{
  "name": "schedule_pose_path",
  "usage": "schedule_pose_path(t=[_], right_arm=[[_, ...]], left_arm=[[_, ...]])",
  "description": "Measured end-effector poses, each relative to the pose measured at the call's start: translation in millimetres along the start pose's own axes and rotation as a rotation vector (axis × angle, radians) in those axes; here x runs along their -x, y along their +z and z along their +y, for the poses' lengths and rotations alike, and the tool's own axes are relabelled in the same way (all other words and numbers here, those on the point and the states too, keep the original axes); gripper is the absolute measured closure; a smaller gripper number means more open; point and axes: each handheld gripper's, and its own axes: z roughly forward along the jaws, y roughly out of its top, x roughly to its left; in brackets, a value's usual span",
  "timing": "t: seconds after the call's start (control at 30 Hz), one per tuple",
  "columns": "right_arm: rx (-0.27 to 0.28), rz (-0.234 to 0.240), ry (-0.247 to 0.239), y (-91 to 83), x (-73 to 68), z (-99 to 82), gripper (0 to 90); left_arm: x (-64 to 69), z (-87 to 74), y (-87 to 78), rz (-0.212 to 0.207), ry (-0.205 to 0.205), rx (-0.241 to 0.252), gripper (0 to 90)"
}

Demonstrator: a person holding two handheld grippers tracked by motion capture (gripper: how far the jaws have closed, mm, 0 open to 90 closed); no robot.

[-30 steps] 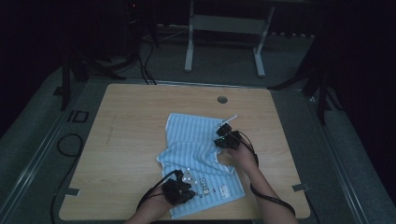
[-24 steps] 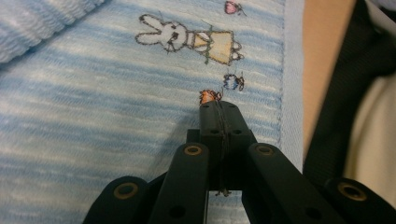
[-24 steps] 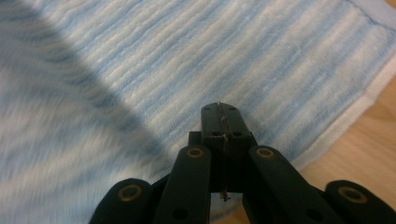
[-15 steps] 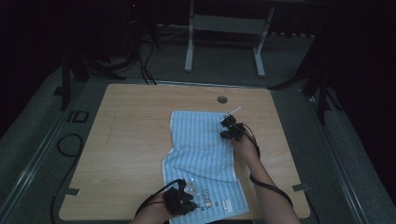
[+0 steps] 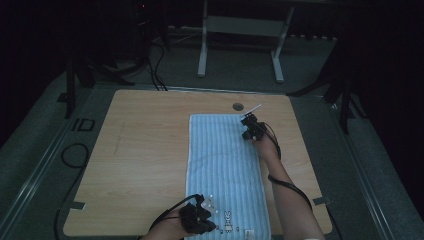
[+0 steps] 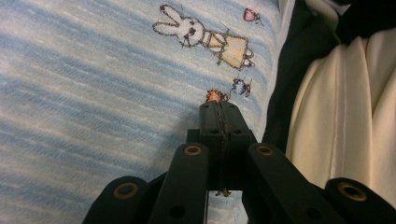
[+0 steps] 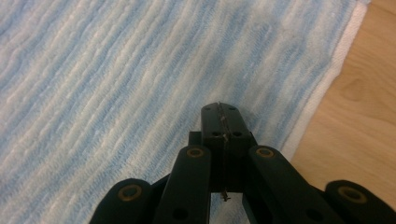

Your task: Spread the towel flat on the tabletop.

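Blue-and-white striped terry towel (image 5: 224, 170), bunched a second ago, now lies flat. My left gripper (image 6: 219, 108) and right gripper (image 7: 219, 110) both read closed, nothing visibly pinched. Spreading looks complete.

The towel (image 5: 227, 170) runs past the worktop's (image 5: 145, 165) near edge and is cut by the high view's bottom border. There its small printed figures are too tiny to read. The left gripper (image 5: 200, 220) hides the towel's near-left corner.
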Motion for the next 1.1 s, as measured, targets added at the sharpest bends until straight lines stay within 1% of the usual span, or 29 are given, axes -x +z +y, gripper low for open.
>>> schedule_pose_path(t=[0.07, 0.1, 0.13, 0.17, 0.2, 0.27, 0.33, 0.4, 0.43, 0.47, 0.5, 0.57, 0.63, 0.7, 0.77, 0.83, 0.87, 0.93, 0.97, 1.03, 1.07, 1.1], right_arm=[[-0.008, -0.015, 0.007, 0.6, 4.9, 1.7, 90.0], [-0.011, -0.020, 0.018, 0.6, 8.2, 1.8, 90.0], [-0.013, -0.030, 0.042, 0.4, 11.8, 1.2, 90.0], [-0.009, -0.021, 0.064, 0.0, 16.3, -0.1, 90.0], [-0.009, -0.012, 0.069, -0.2, 18.5, -0.8, 89.9], [-0.012, -0.012, 0.067, -1.1, 21.8, -2.5, 89.9], [-0.018, -0.016, 0.062, -2.1, 23.7, -4.1, 89.9], [-0.014, -0.005, 0.064, -4.2, 24.2, -6.3, 89.7], [-0.009, -0.002, 0.059, -7.1, 23.3, -7.5, 89.3], [0.010, 0.013, 0.055, -11.3, 21.7, -9.1, 86.5], [0.034, 0.029, 0.051, -16.7, 19.0, -11.5, 85.3], [0.077, 0.044, 0.030, -28.2, 12.6, -20.0, 84.7], [0.102, 0.059, 0.013, -39.5, 6.8, -33.0, 84.7], [0.131, 0.078, -0.003, -50.8, 2.0, -49.8, 84.8], [0.141, 0.084, -0.025, -60.7, -2.4, -69.8, 85.1], [0.141, 0.101, -0.056, -68.4, -6.5, -91.8, 86.5], [0.139, 0.103, -0.066, -71.0, -7.8, -100.1, 87.2], [0.153, 0.137, -0.056, -80.1, -10.5, -126.0, 88.4], [0.158, 0.144, -0.056, -84.4, -13.0, -137.0, 88.7], [0.171, 0.173, -0.047, -90.0, -18.7, -157.5, 89.0], [0.165, 0.187, -0.054, -91.3, -22.7, -166.3, 89.0], [0.160, 0.189, -0.059, -92.0, -27.2, -174.3, 89.0]], left_arm=[[-0.9, 2.2, 1.1, -0.004, 0.002, 0.000, 89.2], [-1.1, 3.2, 1.4, -0.002, 0.005, -0.003, 89.2], [-1.1, 4.4, 2.1, -0.002, 0.005, -0.003, 89.2], [-1.1, 5.2, 2.6, -0.003, 0.006, -0.002, 89.2], [-1.2, 6.4, 3.4, -0.005, 0.009, -0.001, 89.2], [-1.5, 8.9, 5.4, -0.015, 0.007, 0.002, 89.2], [-1.5, 11.6, 7.0, -0.022, -0.003, 0.007, 89.1], [0.0, 14.9, 2.9, -0.024, 0.010, 0.020, 89.0], [0.3, 16.7, -1.3, -0.019, 0.011, 0.034, 89.0], [-0.1, 18.2, -6.9, -0.001, 0.023, 0.044, 88.9], [-1.6, 19.2, -12.6, 0.013, 0.019, 0.059, 88.9], [-8.6, 19.1, -23.3, 0.047, 0.002, 0.079, 88.4], [-18.1, 16.7, -31.5, 0.070, -0.027, 0.093, 88.5], [-26.5, 13.7, -37.2, 0.106, -0.047, 0.095, 88.6], [-33.7, 10.7, -41.5, 0.131, -0.062, 0.100, 88.6], [-39.4, 8.6, -43.6, 0.147, -0.084, 0.111, 88.7], [-44.3, 7.2, -44.9, 0.167, -0.091, 0.111, 88.6], [-52.4, 5.4, -43.9, 0.168, -0.117, 0.111, 88.6], [-55.8, 4.7, -41.9, 0.175, -0.129, 0.109, 88.7], [-60.0, 3.6, -35.1, 0.165, -0.144, 0.099, 88.7], [-61.4, 3.4, -31.9, 0.168, -0.142, 0.088, 88.6], [-61.8, 3.3, -28.3, 0.168, -0.142, 0.079, 88.6]])
